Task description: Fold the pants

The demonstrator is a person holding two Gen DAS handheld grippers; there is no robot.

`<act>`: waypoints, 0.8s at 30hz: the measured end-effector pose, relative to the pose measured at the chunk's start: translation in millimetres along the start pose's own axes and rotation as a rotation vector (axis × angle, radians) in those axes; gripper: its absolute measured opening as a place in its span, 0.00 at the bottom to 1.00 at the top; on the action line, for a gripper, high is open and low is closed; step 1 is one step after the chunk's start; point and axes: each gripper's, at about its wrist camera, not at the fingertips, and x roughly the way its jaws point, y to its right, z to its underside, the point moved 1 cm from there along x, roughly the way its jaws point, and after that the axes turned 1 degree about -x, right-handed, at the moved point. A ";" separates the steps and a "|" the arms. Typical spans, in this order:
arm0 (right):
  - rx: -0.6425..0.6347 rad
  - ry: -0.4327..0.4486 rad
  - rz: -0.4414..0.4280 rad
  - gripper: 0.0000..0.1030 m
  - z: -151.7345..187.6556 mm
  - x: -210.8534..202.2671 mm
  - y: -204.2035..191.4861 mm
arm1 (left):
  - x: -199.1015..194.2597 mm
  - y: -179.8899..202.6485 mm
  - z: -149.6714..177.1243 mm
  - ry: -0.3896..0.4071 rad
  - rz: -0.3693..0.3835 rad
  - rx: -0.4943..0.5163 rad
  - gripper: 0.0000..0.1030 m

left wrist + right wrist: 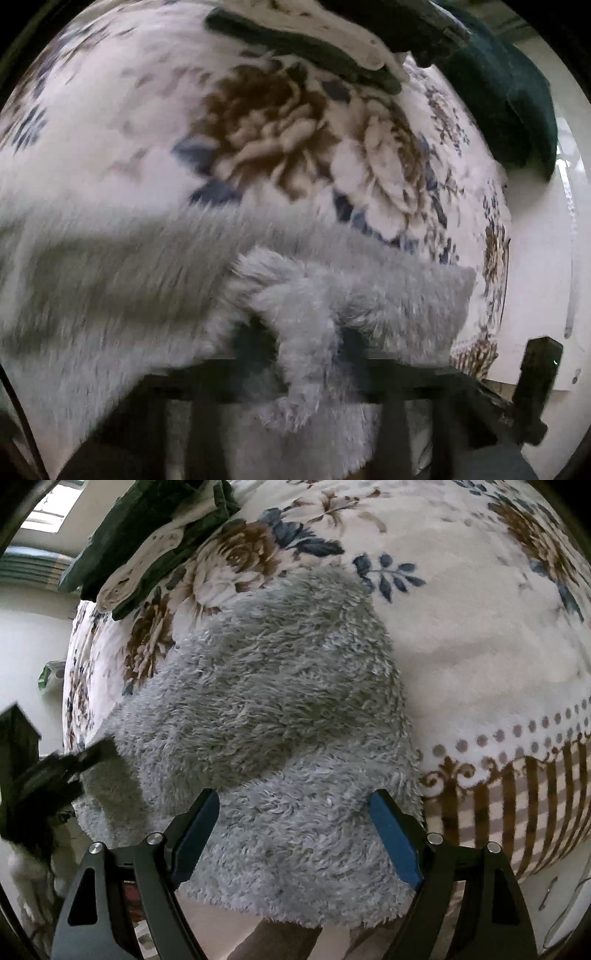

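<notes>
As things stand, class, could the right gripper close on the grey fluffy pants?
Probably yes: the right gripper stands open, with the grey fluffy pants directly between its blue pads and nothing covering them.

A floral blanket (461, 635) lies spread, with dark green and white folded clothes (147, 546) on it.

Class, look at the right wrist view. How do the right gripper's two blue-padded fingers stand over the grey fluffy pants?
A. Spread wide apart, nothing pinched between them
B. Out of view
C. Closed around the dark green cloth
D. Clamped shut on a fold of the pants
A: the right gripper has its blue pads spread wide over the grey fluffy pants, pinching nothing.
</notes>
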 end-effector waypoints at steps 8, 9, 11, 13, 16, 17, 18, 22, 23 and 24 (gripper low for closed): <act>-0.014 -0.018 0.068 0.83 -2.7 15.6 -0.9 | 4.4 -17.7 -10.4 0.030 -0.043 -0.019 0.22; -0.015 -0.018 0.072 0.83 -2.2 15.2 -2.3 | -4.8 -11.0 -6.5 0.053 -0.049 -0.007 0.23; -0.021 -0.013 0.082 0.83 -1.0 10.9 -7.0 | -28.2 -1.5 4.5 0.114 -0.073 0.015 0.27; -0.038 -0.003 0.109 0.83 0.5 4.2 -15.0 | -52.9 1.1 19.3 0.179 -0.092 0.012 0.58; -0.074 0.004 0.135 0.83 3.5 -6.6 -32.1 | -87.3 -17.7 44.9 0.262 -0.100 -0.067 0.99; -0.080 0.004 0.137 0.83 3.8 -9.1 -37.3 | -94.6 -26.6 51.9 0.282 -0.104 -0.102 0.99; -0.089 0.000 0.139 0.83 4.5 -10.4 -42.9 | -104.9 -41.7 62.1 0.310 -0.107 -0.151 0.99; -0.147 -0.028 0.171 0.83 7.7 -6.4 -67.5 | -134.9 -141.9 115.2 0.479 -0.060 -0.515 0.98; -0.162 -0.038 0.178 0.83 8.7 -3.0 -74.1 | -135.9 -164.8 125.0 0.503 -0.046 -0.594 0.98; -0.173 -0.046 0.181 0.83 9.9 0.4 -79.5 | -131.7 -198.2 137.2 0.524 -0.009 -0.701 0.98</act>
